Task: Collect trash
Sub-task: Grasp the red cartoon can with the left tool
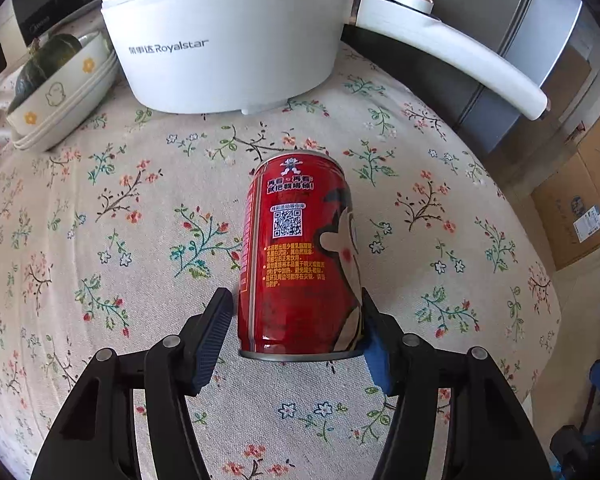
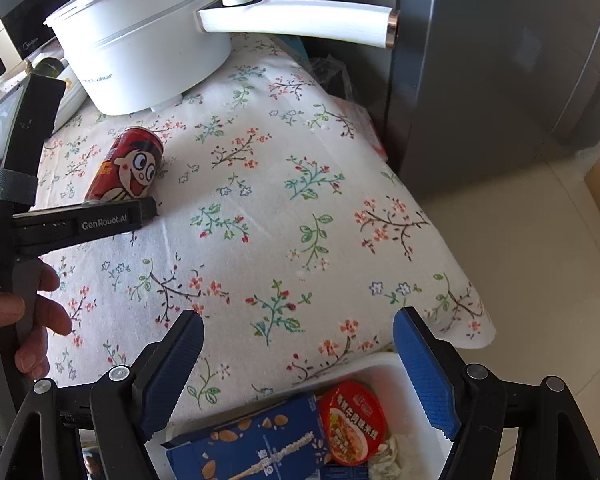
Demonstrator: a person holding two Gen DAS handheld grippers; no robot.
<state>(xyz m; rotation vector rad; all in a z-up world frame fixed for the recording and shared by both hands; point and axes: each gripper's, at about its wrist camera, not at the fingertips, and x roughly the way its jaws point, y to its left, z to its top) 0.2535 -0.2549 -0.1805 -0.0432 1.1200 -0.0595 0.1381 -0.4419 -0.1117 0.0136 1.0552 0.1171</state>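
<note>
My left tongs point(image 1: 296, 328) straddle the red can point(image 1: 300, 248) standing on the counter point(image 1: 100, 240), pads closing but not clearly pinching; my right tongs point(image 2: 300, 372) hang spread over the trash bin point(image 2: 384, 364), awaiting it.

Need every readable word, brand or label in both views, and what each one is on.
"Royalstar": white electric pot.
"GenRobot.AI": finger of the left gripper.
"Midea": microwave, faint.
Red can: QR code; Chinese print too small to read.
Blue box and noodle cup lid: print too blurred.
</note>
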